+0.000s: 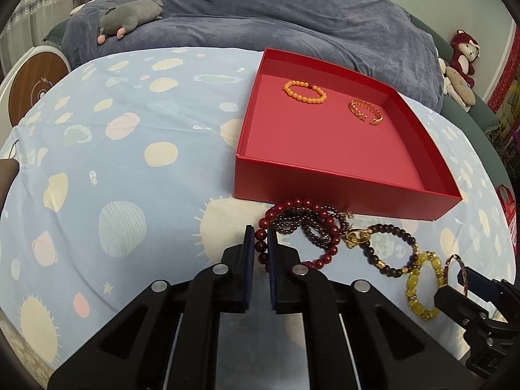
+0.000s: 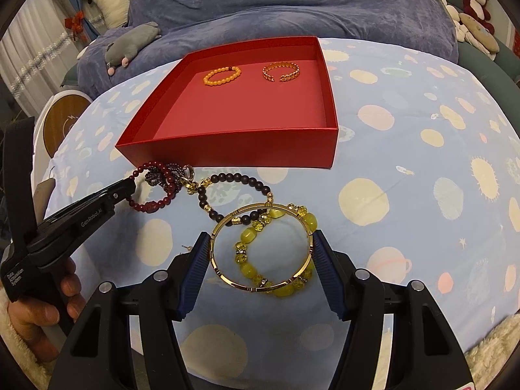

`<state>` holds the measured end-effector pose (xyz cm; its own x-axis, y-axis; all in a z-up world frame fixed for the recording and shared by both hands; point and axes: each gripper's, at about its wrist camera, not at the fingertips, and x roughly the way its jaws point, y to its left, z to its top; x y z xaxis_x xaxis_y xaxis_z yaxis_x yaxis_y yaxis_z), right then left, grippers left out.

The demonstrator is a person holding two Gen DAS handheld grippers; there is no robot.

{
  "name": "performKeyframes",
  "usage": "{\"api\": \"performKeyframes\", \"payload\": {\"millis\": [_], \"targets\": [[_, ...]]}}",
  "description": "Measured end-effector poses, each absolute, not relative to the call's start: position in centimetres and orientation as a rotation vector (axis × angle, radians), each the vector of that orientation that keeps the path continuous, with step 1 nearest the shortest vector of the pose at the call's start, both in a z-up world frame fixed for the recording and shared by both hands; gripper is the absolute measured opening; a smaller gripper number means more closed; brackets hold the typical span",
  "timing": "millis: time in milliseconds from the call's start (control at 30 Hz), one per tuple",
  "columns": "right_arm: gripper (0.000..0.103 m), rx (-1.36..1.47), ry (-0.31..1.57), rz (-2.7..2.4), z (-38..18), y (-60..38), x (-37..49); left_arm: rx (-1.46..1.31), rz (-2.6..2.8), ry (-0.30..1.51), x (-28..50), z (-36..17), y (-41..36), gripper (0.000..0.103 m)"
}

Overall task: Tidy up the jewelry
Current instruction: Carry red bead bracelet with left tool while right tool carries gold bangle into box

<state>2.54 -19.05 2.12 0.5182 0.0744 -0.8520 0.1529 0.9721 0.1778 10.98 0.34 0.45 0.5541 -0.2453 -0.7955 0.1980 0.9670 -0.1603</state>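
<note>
A red box (image 1: 344, 191) (image 2: 227, 149) holds an orange bead bracelet (image 1: 304, 92) (image 2: 222, 75) and a gold chain cuff (image 1: 365, 111) (image 2: 282, 71). In front of it lie a dark red bead bracelet (image 1: 294, 206) (image 2: 152, 206), a purple bead strand (image 1: 312, 227), a dark brown bead bracelet (image 1: 390, 247) (image 2: 234, 178) and a yellow stone bracelet (image 1: 422, 289) (image 2: 260, 263). My left gripper (image 1: 260, 239) (image 2: 131, 182) is shut on the dark red bracelet. My right gripper (image 2: 260, 253) (image 1: 455, 273) is shut on a gold bangle (image 2: 260, 247), held across its width above the yellow bracelet.
The light blue patterned cloth (image 1: 130, 162) covers the round surface. A blue-grey blanket (image 1: 292, 9) with a grey plush toy (image 1: 130, 16) lies behind. Plush toys (image 1: 461, 61) sit at the far right. A round wooden-faced object (image 1: 35, 87) stands at the left.
</note>
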Motion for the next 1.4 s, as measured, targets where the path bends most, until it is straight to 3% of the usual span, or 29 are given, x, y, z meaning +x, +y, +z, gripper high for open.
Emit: {"api": "performKeyframes", "payload": {"millis": [733, 1133, 1400], "targets": [[0.06, 0.237, 0.948, -0.025, 6.0, -18.7, 0.8, -0.112, -0.395, 0.895, 6.7, 8.1, -1.2, 0.008], [0.06, 0.219, 0.865, -0.035, 9.3, -21.6, 8.5, -0.115, -0.521, 0.778, 13.8, 14.4, -6.0, 0.008], [0.06, 0.198, 0.868, -0.031, 8.6, -22.3, 14.8, -0.139, -0.54, 0.81, 20.4, 12.9, -8.3, 0.008]]}}
